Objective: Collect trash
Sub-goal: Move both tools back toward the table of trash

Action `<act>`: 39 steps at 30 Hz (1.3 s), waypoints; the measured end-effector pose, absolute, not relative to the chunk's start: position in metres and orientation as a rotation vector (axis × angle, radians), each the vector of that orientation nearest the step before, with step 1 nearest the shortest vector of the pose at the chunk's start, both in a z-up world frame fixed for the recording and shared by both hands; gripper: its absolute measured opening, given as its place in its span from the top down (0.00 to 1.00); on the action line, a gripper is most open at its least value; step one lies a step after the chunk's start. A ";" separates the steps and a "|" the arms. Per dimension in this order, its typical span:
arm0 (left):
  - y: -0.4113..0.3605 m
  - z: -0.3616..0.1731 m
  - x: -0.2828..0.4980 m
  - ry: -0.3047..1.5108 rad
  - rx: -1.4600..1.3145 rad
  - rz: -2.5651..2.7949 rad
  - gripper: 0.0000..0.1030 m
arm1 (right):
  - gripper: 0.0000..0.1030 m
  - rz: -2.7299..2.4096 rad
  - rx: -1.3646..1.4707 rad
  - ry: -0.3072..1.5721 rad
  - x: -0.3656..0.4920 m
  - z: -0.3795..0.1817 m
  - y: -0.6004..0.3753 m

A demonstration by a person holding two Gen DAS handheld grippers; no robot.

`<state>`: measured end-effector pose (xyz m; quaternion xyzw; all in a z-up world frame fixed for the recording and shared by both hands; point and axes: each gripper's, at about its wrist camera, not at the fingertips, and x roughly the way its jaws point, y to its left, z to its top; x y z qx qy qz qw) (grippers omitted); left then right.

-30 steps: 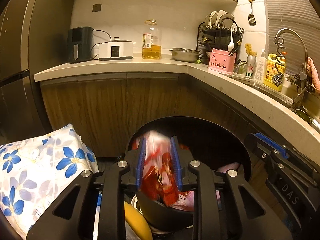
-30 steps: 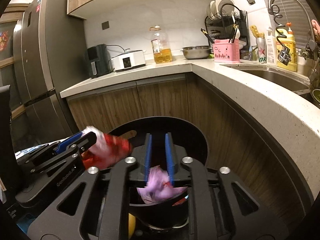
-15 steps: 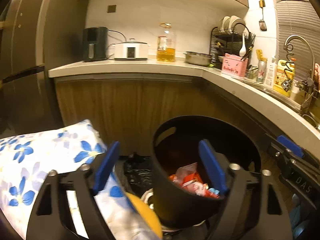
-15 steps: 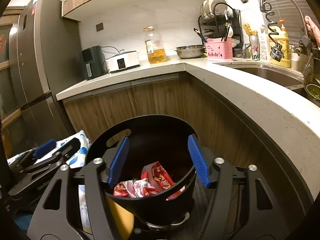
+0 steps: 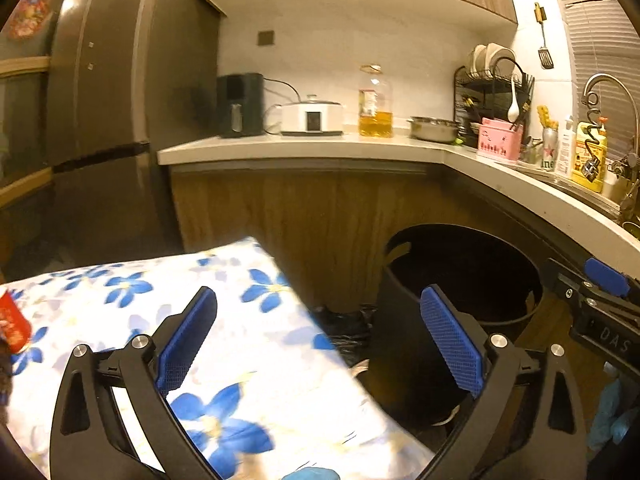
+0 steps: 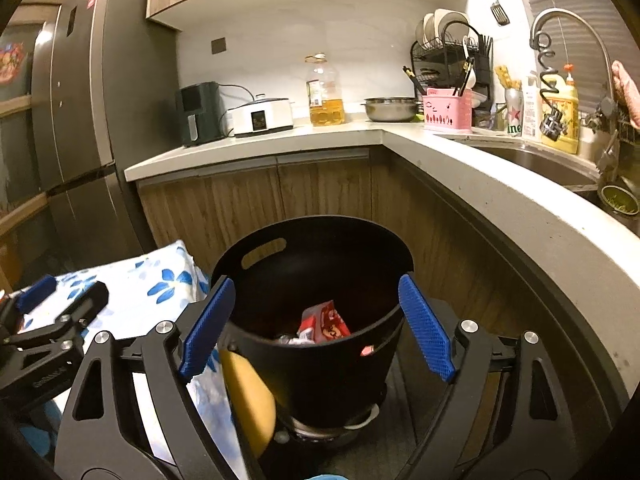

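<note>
A black trash bin point(image 6: 312, 232) stands on the floor by the counter corner, with red snack wrappers point(image 6: 324, 322) lying inside. My right gripper point(image 6: 316, 320) hovers just in front of the bin's rim. Its jaws are opening wide and nothing is between its blue pads point(image 6: 208, 328). My left gripper point(image 5: 318, 340) is over a blue-flowered cloth point(image 5: 160, 312), left of the bin point(image 5: 460, 276). Its jaws are opening too, with nothing between them. A red wrapper point(image 5: 12, 328) lies at the far left edge of that cloth. Each gripper shows in the other's view: left gripper point(image 6: 68, 292), right gripper point(image 5: 580, 284).
A wooden cabinet front point(image 6: 320, 196) and a curved stone counter point(image 6: 500, 200) close in behind and right of the bin. A tall fridge point(image 6: 88, 120) stands at the left. A yellow rounded object point(image 6: 248, 396) sits against the bin's near side. A black bag point(image 5: 348, 324) lies on the floor.
Both grippers opened and let their wrappers fall into the bin. The left gripper swung left, over the flowered cloth. The right gripper drew back a little from the bin.
</note>
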<state>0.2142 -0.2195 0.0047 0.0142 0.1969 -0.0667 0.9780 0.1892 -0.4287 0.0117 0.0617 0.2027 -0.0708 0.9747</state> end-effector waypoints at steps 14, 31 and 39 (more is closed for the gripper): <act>-0.153 0.003 0.161 0.421 -0.001 0.014 0.06 | 0.17 -0.063 0.100 0.396 0.139 0.017 -0.353; -0.067 -0.005 0.115 0.416 -0.041 0.180 0.06 | 0.16 0.053 0.061 0.388 0.115 0.016 -0.265; -0.019 -0.008 0.105 0.423 -0.060 0.303 0.06 | 0.16 0.119 0.058 0.393 0.120 0.009 -0.230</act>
